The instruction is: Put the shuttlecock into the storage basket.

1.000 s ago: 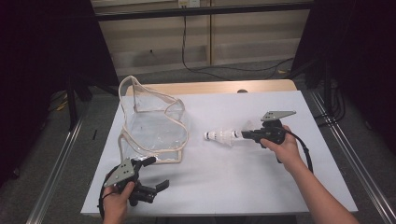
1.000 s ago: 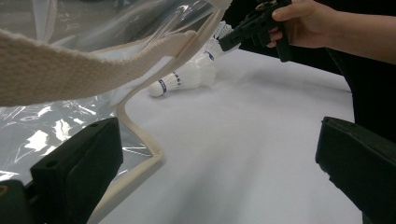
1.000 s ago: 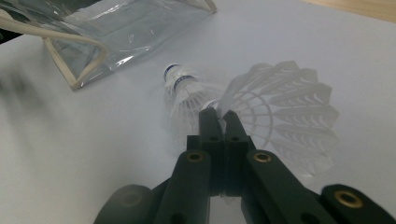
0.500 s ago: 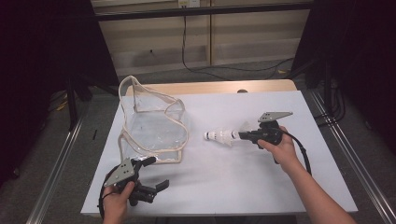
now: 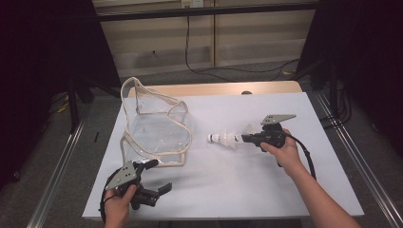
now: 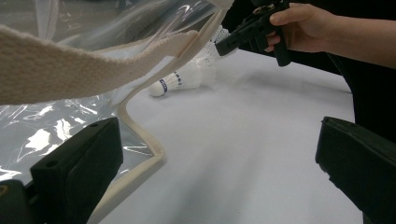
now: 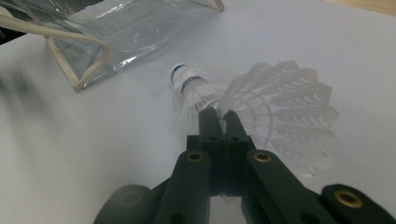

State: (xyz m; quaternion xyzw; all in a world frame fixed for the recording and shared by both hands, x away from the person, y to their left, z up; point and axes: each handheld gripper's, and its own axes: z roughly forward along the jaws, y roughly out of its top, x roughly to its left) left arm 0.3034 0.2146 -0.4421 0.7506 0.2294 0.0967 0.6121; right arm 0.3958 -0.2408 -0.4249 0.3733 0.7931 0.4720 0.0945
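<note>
A white shuttlecock stack [image 5: 224, 139] lies on its side mid-table, corks pointing left toward a clear plastic bag [image 5: 152, 128] with cream trim. My right gripper [image 5: 244, 138] is shut on the feather skirt; in the right gripper view the jaws [image 7: 219, 116] pinch a feather edge just behind the blue-banded cork [image 7: 187, 79]. My left gripper [image 5: 160, 175] stands open near the table's front left corner with nothing between its jaws. In the left gripper view the gripper [image 6: 215, 177] faces the bag's trim [image 6: 70, 60], with the shuttlecocks [image 6: 175, 81] farther off.
The white table top [image 5: 237, 190] has free room in front of and to the right of the shuttlecocks. A wooden strip [image 5: 214, 89] runs along the far edge. Metal rails [image 5: 361, 156] flank the table, and cables lie on the floor behind.
</note>
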